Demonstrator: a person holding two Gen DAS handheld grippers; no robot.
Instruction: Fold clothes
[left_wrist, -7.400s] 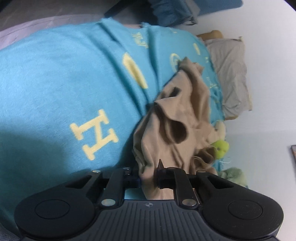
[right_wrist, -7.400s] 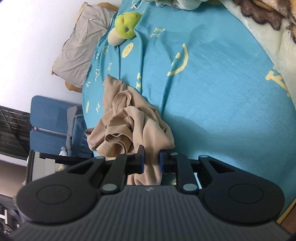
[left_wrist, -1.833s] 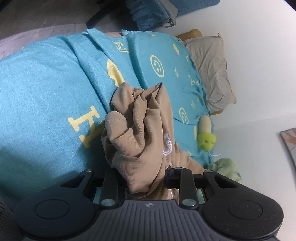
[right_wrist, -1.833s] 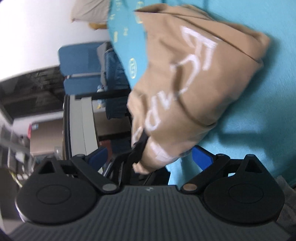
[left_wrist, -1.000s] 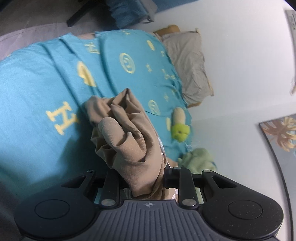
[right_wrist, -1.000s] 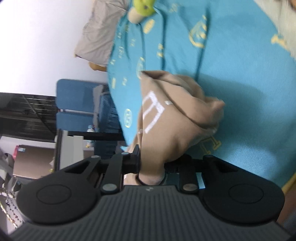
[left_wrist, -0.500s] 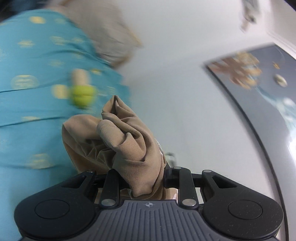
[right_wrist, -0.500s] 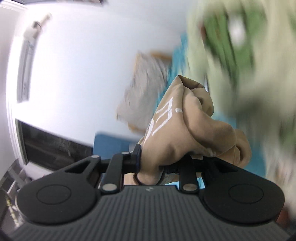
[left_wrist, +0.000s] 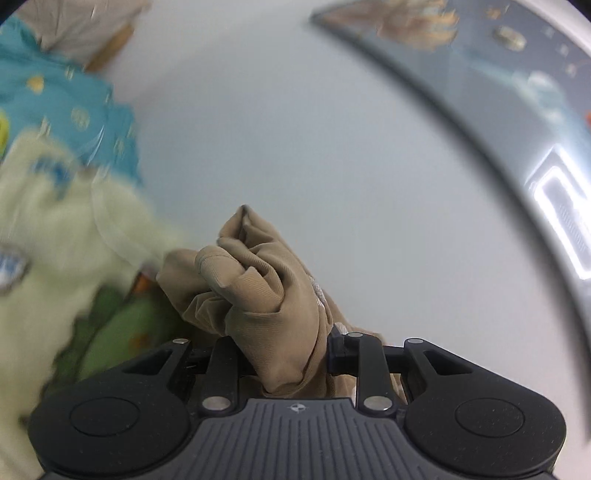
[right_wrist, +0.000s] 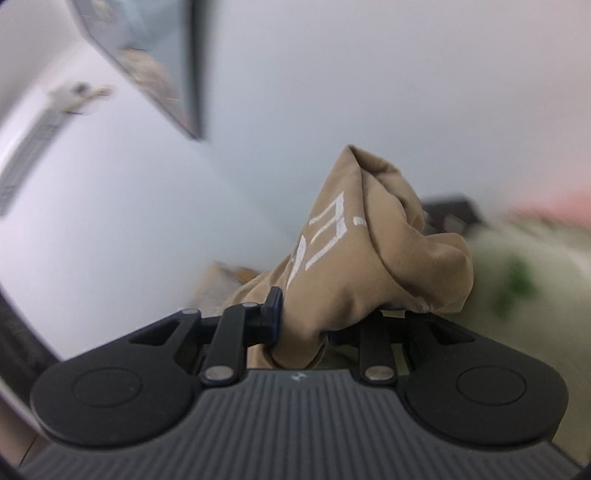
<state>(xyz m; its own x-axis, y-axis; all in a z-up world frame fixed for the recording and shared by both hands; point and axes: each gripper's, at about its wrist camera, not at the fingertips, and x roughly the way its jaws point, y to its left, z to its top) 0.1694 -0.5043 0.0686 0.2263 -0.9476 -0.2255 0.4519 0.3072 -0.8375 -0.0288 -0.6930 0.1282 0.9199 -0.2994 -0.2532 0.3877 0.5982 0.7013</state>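
Tan garment (left_wrist: 273, 295) was what we held in both grippers, bunched and raised off the bed, with the white wall (left_wrist: 332, 147) behind it in both wrist views. Our left gripper (left_wrist: 284, 354) was clamped on a thick wad of the ribbed tan cloth, which filled the space between its 2 fingers and rose ahead of them in knuckled folds to a small peak. A trace of white print showed on the right side of that wad, too creased to read.

Our right gripper (right_wrist: 303, 325) was likewise clamped on the same garment (right_wrist: 362, 258); the cloth swelled out above the fingers and drooped over the right one, hiding its tip. White block lettering (right_wrist: 325, 229) ran up the left face of this bundle, only partly legible.

In the left wrist view, a strip of the teal bedspread (left_wrist: 74, 110) with yellow marks lay at the upper left edge, a grey pillow (left_wrist: 74, 22) beyond it in the corner, and a blurred pale green plush toy (left_wrist: 55, 258) sat low on the left, close beside the cloth. A framed picture (left_wrist: 480, 55) curved across the upper right of the wall.

In the right wrist view, the same kind of frame (right_wrist: 159, 66) hung at the upper left, and a smeared pale green mass (right_wrist: 524, 266) filled the right edge, too blurred for us to identify.
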